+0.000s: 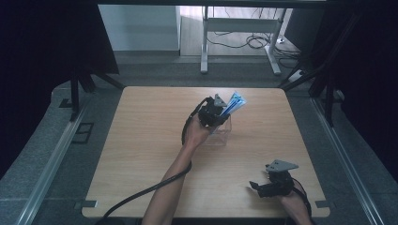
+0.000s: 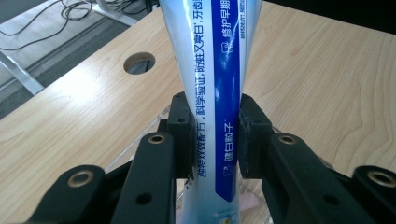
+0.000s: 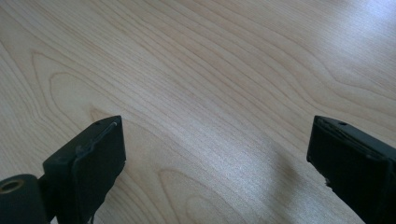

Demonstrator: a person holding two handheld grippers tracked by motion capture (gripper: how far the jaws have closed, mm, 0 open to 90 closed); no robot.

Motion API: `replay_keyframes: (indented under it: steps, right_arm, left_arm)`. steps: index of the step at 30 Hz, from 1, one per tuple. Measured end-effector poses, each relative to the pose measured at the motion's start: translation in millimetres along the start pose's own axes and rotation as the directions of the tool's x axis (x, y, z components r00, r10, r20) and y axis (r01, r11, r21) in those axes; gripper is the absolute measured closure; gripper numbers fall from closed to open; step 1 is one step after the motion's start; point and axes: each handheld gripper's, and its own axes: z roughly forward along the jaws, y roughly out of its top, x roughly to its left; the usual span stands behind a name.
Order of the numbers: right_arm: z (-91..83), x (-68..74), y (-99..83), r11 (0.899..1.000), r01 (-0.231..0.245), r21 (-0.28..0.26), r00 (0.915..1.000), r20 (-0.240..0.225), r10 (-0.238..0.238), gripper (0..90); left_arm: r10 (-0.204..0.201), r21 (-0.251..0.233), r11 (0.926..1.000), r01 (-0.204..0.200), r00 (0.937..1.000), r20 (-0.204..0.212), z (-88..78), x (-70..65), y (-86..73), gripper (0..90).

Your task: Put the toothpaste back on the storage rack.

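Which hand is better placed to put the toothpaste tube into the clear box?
Left. The left gripper already clamps the toothpaste tube right over the clear box. The right gripper rests open near the table edge, far away.

I see a light wooden table [image 1: 141, 154] with rounded corners and a round cable hole [image 2: 139, 63] near one edge. A clear plastic box [image 1: 221, 133] stands on it around the middle. My right hand [image 1: 293, 204] rests at its near edge.
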Motion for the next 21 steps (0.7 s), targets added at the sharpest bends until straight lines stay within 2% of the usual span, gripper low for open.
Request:
replay_keyframes:
  steps: [4, 15, 21]
  right_arm:
    - [0.8, 0.6, 0.0, 1.000, 0.000, 0.003, 1.0000, -0.003, 0.000, 4.3]
    - [1.6, 1.8, 0.3, 1.000, 0.007, 0.007, 1.0000, -0.007, -0.007, 4.4]
    - [2.3, 2.2, 0.3, 1.000, 0.008, 0.008, 0.9999, -0.009, -0.008, 4.4]
  left_arm:
    - [-0.008, 0.015, 0.9999, 0.008, 1.0000, -0.004, 0.0, -0.4, -3.7, 70.7]
    - [0.005, 0.065, 0.9979, -0.004, 0.9999, -0.014, 0.0, -3.2, -7.6, 70.5]
    - [-0.008, 0.076, 0.9971, 0.009, 0.9998, -0.017, 1.9, -4.0, -11.6, 70.4]
